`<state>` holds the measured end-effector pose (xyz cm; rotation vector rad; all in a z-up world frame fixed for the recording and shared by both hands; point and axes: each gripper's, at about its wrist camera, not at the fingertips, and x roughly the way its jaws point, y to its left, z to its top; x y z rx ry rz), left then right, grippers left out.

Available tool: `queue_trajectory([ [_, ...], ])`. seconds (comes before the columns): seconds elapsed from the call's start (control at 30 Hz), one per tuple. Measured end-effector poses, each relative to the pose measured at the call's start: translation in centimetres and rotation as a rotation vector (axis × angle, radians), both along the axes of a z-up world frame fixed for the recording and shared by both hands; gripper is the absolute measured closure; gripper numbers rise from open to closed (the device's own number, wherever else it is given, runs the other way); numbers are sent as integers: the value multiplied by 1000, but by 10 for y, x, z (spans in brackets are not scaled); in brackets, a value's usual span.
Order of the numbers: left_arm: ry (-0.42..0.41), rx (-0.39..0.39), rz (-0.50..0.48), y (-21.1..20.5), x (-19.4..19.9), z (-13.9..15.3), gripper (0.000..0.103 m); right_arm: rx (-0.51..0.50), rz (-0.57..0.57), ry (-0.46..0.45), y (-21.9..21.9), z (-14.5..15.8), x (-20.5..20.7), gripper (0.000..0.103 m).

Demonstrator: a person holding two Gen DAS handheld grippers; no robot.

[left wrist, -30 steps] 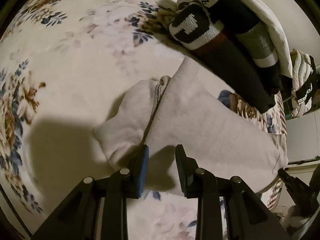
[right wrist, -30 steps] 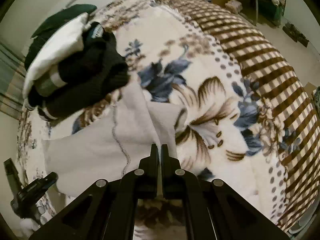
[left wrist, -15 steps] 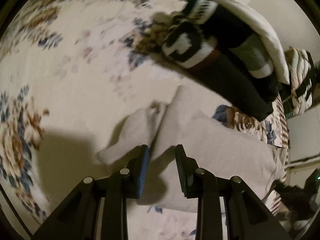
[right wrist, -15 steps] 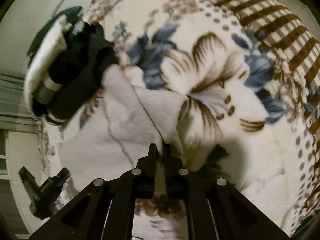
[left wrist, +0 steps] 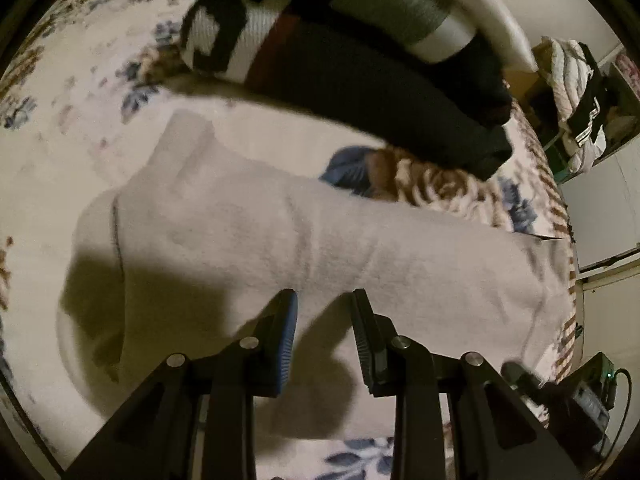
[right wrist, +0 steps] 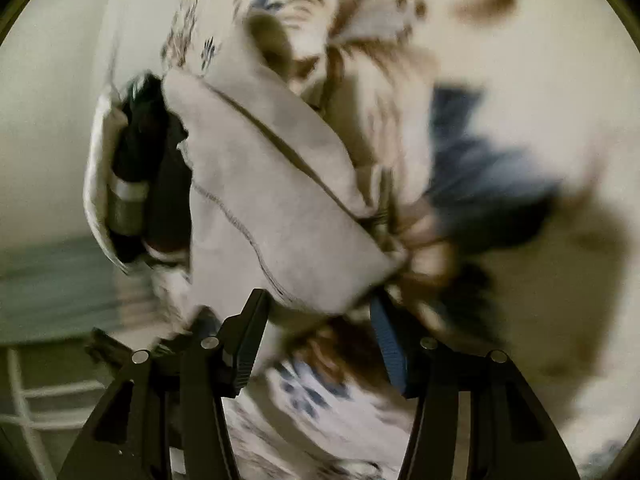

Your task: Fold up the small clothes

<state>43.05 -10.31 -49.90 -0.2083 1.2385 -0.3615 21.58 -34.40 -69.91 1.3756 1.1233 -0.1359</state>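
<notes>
A pale grey fleece garment lies folded on the floral blanket. My left gripper is open, its jaws apart just above the garment's near edge, holding nothing. In the right wrist view the same garment lies folded over with a stitched seam showing. My right gripper is open wide at the garment's near corner, empty. The right view is blurred by motion.
A stack of folded dark and striped clothes sits just behind the garment; it also shows in the right wrist view. The bed's edge and a wall are at the right. More laundry lies beyond the bed.
My right gripper has opened and let go of the garment's flap, which now lies folded over. My left gripper has moved forward over the garment, still open.
</notes>
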Motion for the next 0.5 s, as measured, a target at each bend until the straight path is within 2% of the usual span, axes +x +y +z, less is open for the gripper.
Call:
queue_trajectory([
  [0.17,32,-71,33,13,4,-2,77,63,-199,-156,5,-21,7,41],
  [0.37,36,-76,26,16,3,0,77,29,-258,-209,13,-21,24,42],
  [0.4,35,-79,27,16,2,0,77,17,-269,-216,13,-19,24,49],
  [0.43,34,-84,30,17,2,0,77,0,-278,-217,13,-17,23,62],
  [0.5,34,-91,37,19,1,0,77,-37,-268,-213,14,-10,29,72],
])
